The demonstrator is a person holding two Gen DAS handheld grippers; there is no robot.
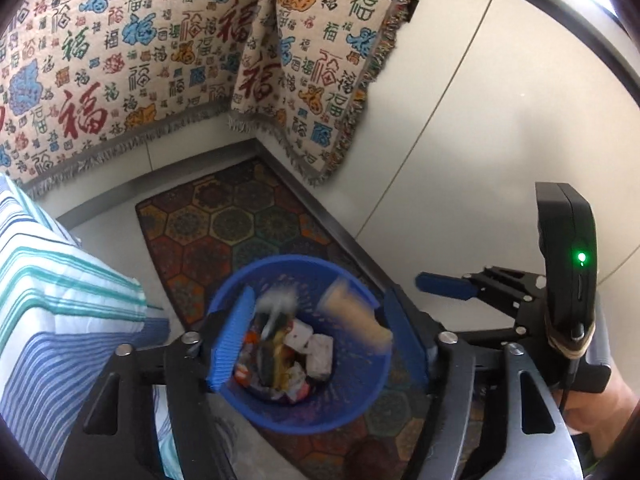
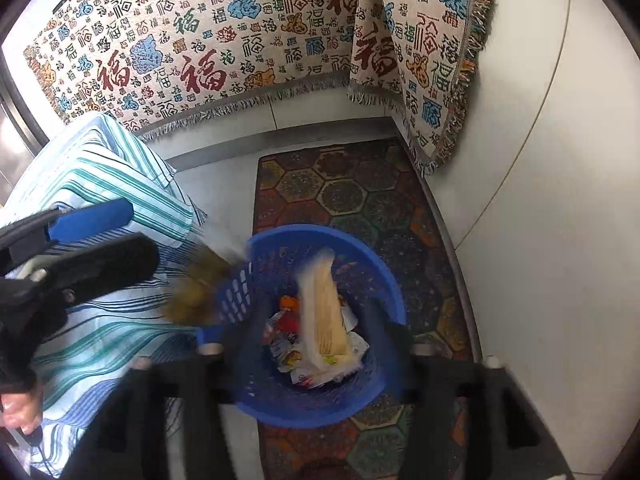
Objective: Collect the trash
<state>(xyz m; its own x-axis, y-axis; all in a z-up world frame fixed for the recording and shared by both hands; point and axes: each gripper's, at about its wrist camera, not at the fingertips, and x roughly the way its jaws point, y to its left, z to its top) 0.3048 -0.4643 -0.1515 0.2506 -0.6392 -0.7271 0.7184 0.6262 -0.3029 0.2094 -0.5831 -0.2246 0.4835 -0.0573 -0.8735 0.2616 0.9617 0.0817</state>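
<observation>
A blue plastic basket (image 1: 344, 408) stands on a patterned mat and holds crumpled wrappers and paper (image 1: 296, 356). My left gripper (image 1: 320, 336) is open above it, blue pads spread to either side of the rim. A blurred white and dark piece (image 1: 276, 312) and a blurred tan packet (image 1: 356, 316) are in mid-air over the basket. In the right wrist view my right gripper (image 2: 312, 344) is open over the basket (image 2: 320, 400), its fingers blurred, and the tan packet (image 2: 324, 316) is falling among the trash. A blurred brownish piece (image 2: 196, 292) is beside the basket's left rim.
A striped cloth covers a surface (image 2: 104, 264) left of the basket. A hexagon-patterned mat (image 2: 360, 192) lies on the white floor. A blanket with Chinese characters (image 2: 240, 48) hangs behind. The other gripper shows at the right in the left wrist view (image 1: 448, 286) and at the left in the right wrist view (image 2: 92, 216).
</observation>
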